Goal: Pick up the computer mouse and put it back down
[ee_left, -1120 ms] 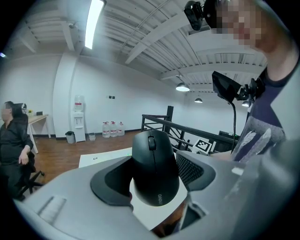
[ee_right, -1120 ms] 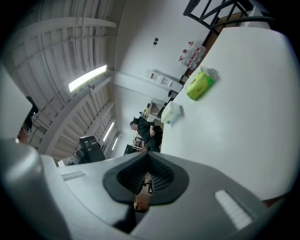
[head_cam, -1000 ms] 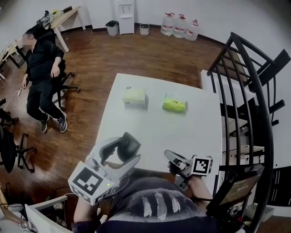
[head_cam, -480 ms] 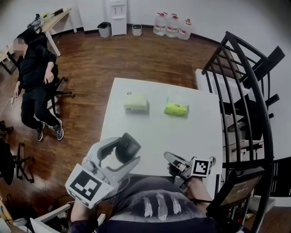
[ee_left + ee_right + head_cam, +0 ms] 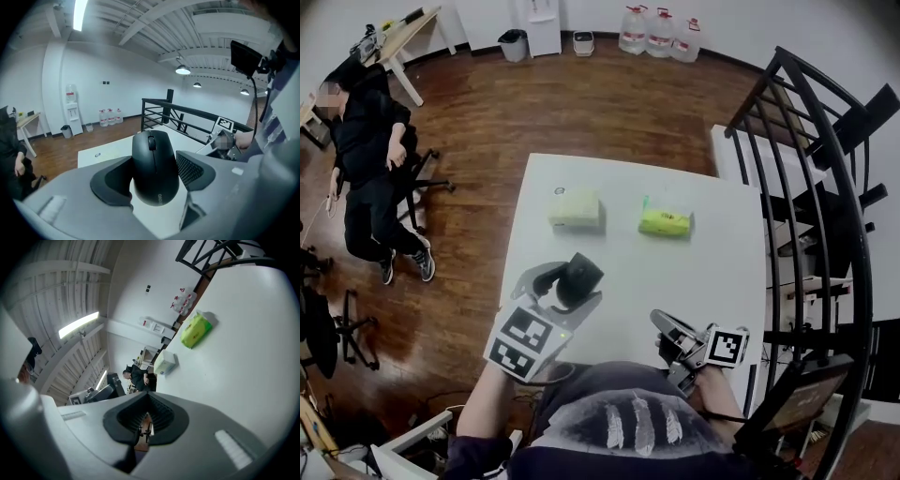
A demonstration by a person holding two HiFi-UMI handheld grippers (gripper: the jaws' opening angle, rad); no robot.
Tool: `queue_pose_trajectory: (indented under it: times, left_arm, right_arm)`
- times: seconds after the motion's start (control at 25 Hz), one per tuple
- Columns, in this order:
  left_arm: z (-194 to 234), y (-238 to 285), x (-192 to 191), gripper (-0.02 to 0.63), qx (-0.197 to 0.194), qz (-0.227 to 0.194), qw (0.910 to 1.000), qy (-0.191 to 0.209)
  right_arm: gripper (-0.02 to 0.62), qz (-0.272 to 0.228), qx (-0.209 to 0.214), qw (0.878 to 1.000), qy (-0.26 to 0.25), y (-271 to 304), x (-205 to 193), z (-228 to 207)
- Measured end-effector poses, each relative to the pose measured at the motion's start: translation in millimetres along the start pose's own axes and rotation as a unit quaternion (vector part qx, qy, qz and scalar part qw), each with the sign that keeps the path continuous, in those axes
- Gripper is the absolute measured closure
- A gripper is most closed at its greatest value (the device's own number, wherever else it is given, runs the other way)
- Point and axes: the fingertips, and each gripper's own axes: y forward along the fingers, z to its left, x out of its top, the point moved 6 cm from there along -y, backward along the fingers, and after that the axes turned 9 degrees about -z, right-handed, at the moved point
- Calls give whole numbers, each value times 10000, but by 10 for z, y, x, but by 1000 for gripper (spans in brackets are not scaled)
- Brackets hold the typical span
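A black computer mouse (image 5: 579, 277) sits between the jaws of my left gripper (image 5: 567, 283), over the near left part of the white table (image 5: 703, 281). In the left gripper view the mouse (image 5: 154, 171) fills the gap, both pads pressing its sides, with white tabletop showing beneath it. Whether it touches the table I cannot tell. My left gripper (image 5: 154, 185) is shut on it. My right gripper (image 5: 667, 333) hovers at the table's near edge, its jaws closed together with nothing between them (image 5: 146, 423).
A pale yellow tissue pack (image 5: 577, 210) and a green one (image 5: 666, 221) lie at mid table. A black metal railing (image 5: 825, 187) runs along the right. A person in dark clothes (image 5: 366, 169) sits on a chair at the left. Water bottles (image 5: 661, 33) stand by the far wall.
My left gripper has carried the mouse forward and down, from off the near edge to over the tabletop. The right gripper has shifted slightly rightward and stays shut.
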Motion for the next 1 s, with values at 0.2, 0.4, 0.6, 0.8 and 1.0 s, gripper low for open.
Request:
queue_pose_trajectory:
  times: [0.2, 0.4, 0.6, 0.8, 1.0]
  left_arm:
    - [165, 498, -161, 299, 75, 500, 9986, -129]
    - [243, 835, -134, 299, 116, 718, 9973, -134]
    - [299, 1171, -217, 299, 141, 967, 9951, -174]
    - [365, 1472, -447, 300, 63, 1296, 9905, -453]
    - [430, 1716, -610, 301, 97, 1601, 9857, -519]
  right_arm:
    - [592, -28, -15, 10000, 56, 12, 217, -153]
    - [592, -30, -102, 9997, 215, -36, 354, -312]
    - [592, -42, -125, 9991, 408, -72, 390, -437]
    - [592, -97, -230, 9985, 496, -137, 420, -548]
    - [592, -135, -303, 9981, 521, -163, 518, -665]
